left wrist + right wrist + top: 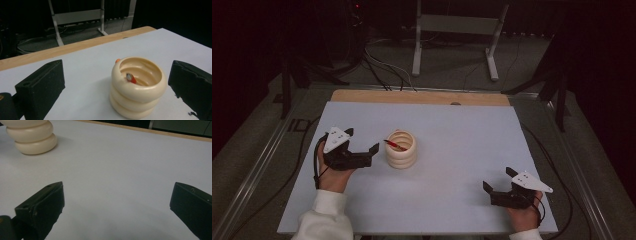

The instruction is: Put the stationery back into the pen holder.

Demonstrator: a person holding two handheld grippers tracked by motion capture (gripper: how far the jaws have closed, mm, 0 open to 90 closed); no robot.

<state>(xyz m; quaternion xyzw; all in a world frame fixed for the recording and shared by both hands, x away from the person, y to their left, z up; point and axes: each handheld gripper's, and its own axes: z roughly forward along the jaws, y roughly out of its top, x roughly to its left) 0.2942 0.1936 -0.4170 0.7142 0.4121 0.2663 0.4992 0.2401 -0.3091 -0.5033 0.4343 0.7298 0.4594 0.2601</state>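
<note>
A cream ribbed cup [401, 150] stands on the white tabletop [452, 130], left of centre. A thin red stick [395, 145] leans inside it, with one end over the left rim. In the left gripper view the cup [136, 100] sits just beyond the jaws, and the stick [131, 78] shows a silver end inside. My left gripper [361, 141] is open beside the cup's left, holding nothing. My right gripper [498, 180] rests open near the front right of the table, empty, with the cup [32, 137] far off at its upper left.
A strip of bare wood [419, 97] runs along the table's far edge. Behind it on the floor stand a white metal frame [457, 25] and loose cables [382, 70]. Dark stand legs [557, 90] flank the table.
</note>
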